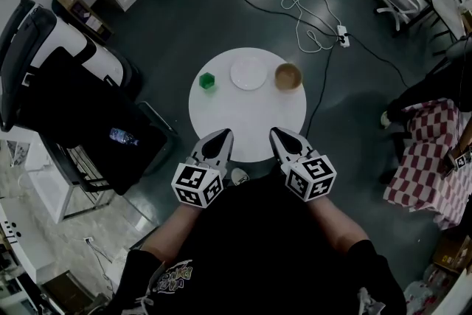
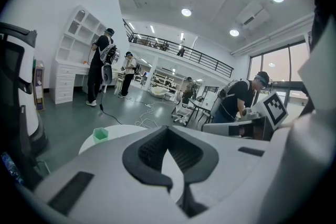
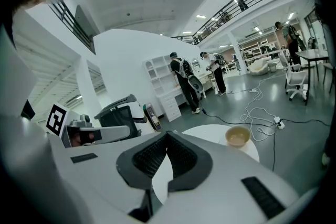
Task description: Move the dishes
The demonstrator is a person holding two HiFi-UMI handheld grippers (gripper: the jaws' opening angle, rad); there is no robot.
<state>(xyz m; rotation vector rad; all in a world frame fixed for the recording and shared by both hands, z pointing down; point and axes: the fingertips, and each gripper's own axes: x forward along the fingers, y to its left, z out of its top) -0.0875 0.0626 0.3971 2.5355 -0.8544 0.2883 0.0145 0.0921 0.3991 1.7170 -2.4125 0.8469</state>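
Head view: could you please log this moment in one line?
left gripper shut | right gripper shut | cup, plate, bowl on table

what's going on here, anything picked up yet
Nothing is picked up yet. A person holds the left gripper and right gripper over the near edge of the round white table, both shut and empty. A green cup, white plate and tan bowl sit in a row at its far side, untouched.
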